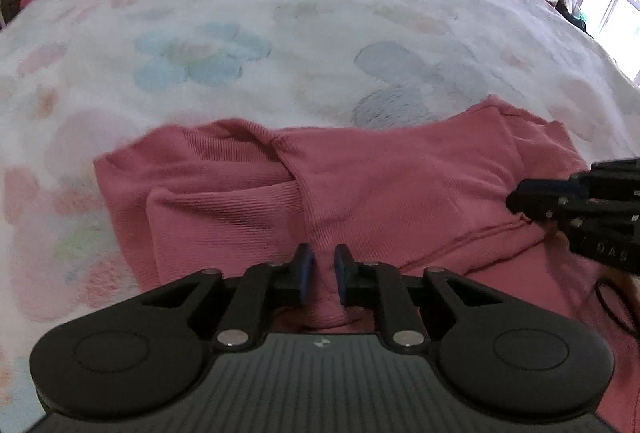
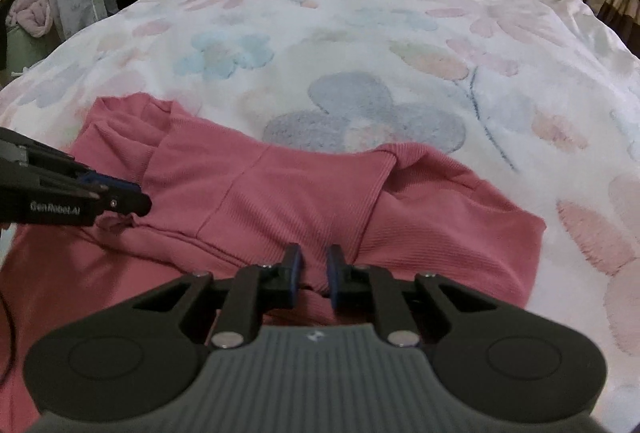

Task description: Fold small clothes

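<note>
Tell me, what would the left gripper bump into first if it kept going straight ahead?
Probably the pink garment: the left gripper points over its folded ribbed cloth, with the floral bedspread beyond. Depth is unclear.

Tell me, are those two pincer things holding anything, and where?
Both appear to pinch the pink garment along its near edge: the left gripper and the right gripper each have fabric bunched between narrowly spaced fingers.
</note>
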